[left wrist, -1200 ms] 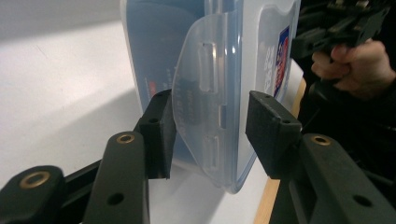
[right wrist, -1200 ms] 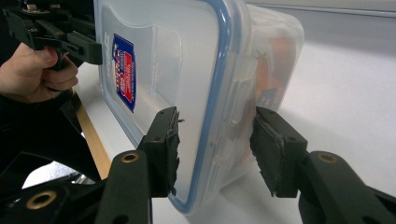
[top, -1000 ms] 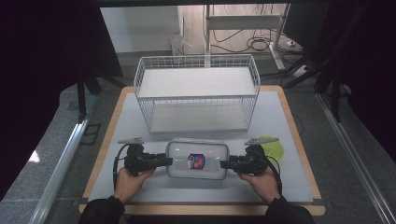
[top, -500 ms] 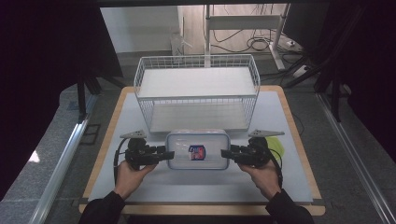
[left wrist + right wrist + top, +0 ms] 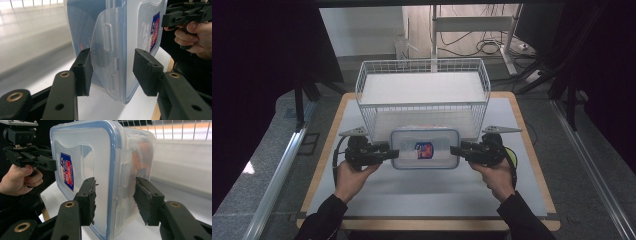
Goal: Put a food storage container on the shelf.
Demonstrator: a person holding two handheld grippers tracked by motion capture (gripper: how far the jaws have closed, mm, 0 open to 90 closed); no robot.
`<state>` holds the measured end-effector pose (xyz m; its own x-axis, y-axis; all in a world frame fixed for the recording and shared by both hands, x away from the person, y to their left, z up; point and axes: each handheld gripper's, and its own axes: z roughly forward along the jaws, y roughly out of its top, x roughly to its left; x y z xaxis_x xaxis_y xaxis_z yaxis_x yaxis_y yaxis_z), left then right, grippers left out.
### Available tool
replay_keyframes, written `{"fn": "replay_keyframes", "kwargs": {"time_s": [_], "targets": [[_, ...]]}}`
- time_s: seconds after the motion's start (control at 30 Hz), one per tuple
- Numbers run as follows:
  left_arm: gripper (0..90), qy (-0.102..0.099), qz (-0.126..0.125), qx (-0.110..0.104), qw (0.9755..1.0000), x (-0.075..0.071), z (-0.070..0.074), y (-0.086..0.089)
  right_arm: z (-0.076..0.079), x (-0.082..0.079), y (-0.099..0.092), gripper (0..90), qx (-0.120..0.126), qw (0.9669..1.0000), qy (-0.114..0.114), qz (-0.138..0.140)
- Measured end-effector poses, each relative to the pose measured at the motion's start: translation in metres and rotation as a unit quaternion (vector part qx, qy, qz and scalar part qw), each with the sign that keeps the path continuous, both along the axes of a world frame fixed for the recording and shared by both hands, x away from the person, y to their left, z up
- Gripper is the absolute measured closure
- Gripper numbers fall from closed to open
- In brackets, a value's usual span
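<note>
A clear plastic container point(image 5: 424, 150) with a blue-rimmed lid and a red and blue label hangs above the table, just in front of the wire basket point(image 5: 422, 107). My left gripper point(image 5: 388, 152) is shut on its left end and my right gripper point(image 5: 458, 151) on its right end. In the left gripper view the pads point(image 5: 85, 71) clamp the container point(image 5: 120, 37) across its side latch. The right gripper view has the container point(image 5: 100, 157) standing on edge between the pads point(image 5: 88, 200), with something orange inside it.
The white wire basket stands at the back middle of the grey mat point(image 5: 427, 192) on a wood-edged table. A yellow-green flat object point(image 5: 511, 156) lies beneath my right hand. Dark surroundings and metal rails flank the table.
Both grippers have risen with the container held between them and carried it away from the front edge toward the basket.
</note>
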<state>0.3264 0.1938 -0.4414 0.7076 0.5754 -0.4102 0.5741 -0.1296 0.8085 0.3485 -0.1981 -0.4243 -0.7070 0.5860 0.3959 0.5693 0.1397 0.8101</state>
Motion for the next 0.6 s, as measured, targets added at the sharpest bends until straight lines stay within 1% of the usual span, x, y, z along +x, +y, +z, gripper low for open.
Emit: {"fn": "replay_keyframes", "kwargs": {"time_s": [0.23,0.53,0.6], "targets": [[51.2,-0.015,0.007,0.004,0.9999,0.008,0.027,0.001,0.021,0.011,0.001,52.8,0.016,0.9998,-0.008,-0.002],[51.2,-0.024,0.009,-0.003,0.9997,0.023,0.052,0.003,0.052,0.026,0.004,52.7,0.015,0.9994,-0.031,-0.006],[51.2,-0.027,0.01,-0.004,0.9996,0.027,0.058,0.003,0.058,0.03,0.004,52.7,0.016,0.9993,-0.032,-0.007]]}}
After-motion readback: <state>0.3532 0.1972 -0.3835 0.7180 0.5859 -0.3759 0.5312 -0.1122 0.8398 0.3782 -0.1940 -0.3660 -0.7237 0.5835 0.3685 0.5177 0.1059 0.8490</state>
